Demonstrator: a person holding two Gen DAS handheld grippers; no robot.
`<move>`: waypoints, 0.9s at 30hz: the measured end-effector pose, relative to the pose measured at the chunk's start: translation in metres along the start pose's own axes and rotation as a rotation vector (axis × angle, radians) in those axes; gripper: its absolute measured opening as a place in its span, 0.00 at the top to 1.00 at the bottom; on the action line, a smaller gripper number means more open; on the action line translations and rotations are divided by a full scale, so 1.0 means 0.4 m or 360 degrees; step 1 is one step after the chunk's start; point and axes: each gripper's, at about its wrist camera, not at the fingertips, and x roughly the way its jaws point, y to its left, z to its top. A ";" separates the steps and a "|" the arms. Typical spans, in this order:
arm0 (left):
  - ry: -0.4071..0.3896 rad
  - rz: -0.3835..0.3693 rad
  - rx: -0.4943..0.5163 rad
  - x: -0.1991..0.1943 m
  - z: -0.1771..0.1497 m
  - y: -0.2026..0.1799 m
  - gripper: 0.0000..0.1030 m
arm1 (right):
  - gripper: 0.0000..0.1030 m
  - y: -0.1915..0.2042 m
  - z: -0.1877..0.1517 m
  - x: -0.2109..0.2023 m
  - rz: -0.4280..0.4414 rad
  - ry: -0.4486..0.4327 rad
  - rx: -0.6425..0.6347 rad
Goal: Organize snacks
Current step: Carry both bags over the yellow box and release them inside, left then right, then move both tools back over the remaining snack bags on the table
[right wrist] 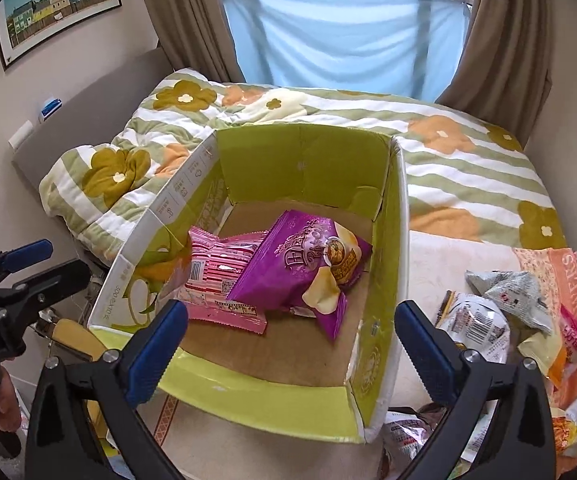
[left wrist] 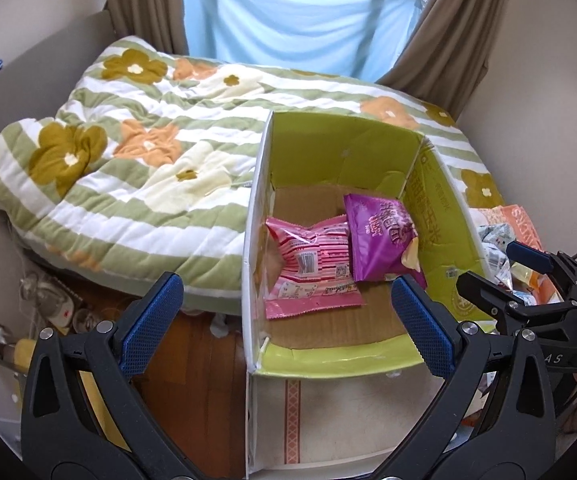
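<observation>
An open green cardboard box stands on the bed. Inside lie a pink striped snack packet and a purple chip bag, which rests partly on the pink one. My left gripper is open and empty, hovering at the box's near left corner. My right gripper is open wide above the box's near edge, with nothing between its pads. The right gripper also shows at the right of the left wrist view, and the left gripper at the left of the right wrist view.
A heap of loose snack packets lies on an orange cloth right of the box. A flowered quilt covers the bed. Wooden floor and clutter lie left of the bed. A hand holds the left gripper.
</observation>
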 end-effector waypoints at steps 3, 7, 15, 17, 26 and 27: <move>-0.0029 -0.0027 0.0004 -0.025 -0.007 -0.008 0.00 | 0.00 0.013 -0.014 -0.033 -0.0042 -0.0036 -0.0039; -0.0055 -0.0081 0.0029 -0.053 -0.024 -0.029 0.00 | 0.00 0.023 -0.037 -0.075 -0.0043 -0.0079 -0.0024; -0.0086 -0.0163 0.0093 -0.092 -0.063 -0.100 0.00 | 0.00 -0.011 -0.080 -0.182 -0.0109 -0.0190 0.0051; -0.0097 -0.0177 0.0104 -0.103 -0.073 -0.128 0.00 | 0.00 -0.035 -0.089 -0.213 -0.0130 -0.0218 0.0078; -0.0107 -0.0154 0.0106 -0.129 -0.125 -0.321 0.00 | 0.00 -0.228 -0.115 -0.343 -0.0218 -0.0288 0.0122; -0.0094 -0.0152 0.0091 -0.127 -0.132 -0.342 0.00 | 0.00 -0.253 -0.121 -0.351 -0.0217 -0.0281 0.0121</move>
